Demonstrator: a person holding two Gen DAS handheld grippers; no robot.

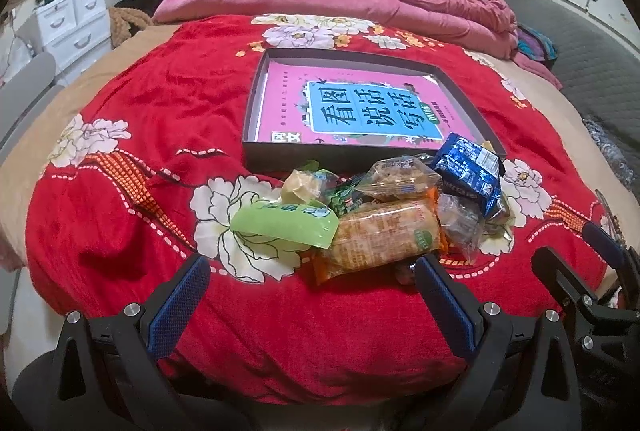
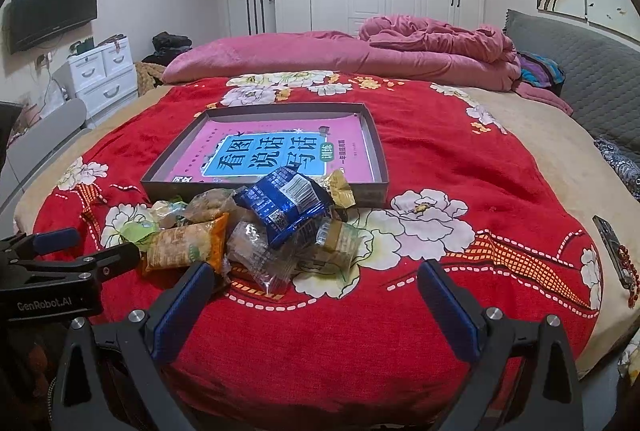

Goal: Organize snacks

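A pile of snack packets lies on the red flowered blanket [image 1: 140, 119] just in front of a shallow dark tray [image 1: 256, 103] lined with a pink book. The pile holds a blue packet [image 1: 470, 169] [image 2: 286, 205], an orange packet [image 1: 380, 237] [image 2: 186, 245], a light green packet [image 1: 282, 225], a clear packet [image 2: 256, 257] and several more. My left gripper [image 1: 312, 271] is open and empty, just short of the orange packet. My right gripper [image 2: 314, 279] is open and empty, near the pile's front right.
The tray [image 2: 378, 167] sits mid-bed. A pink quilt [image 2: 400, 47] lies folded at the far end. A grey headboard cushion [image 2: 580, 71] runs along the right. A phone-like object [image 2: 612, 247] lies at the bed's right edge. White drawers [image 2: 104, 75] stand at left.
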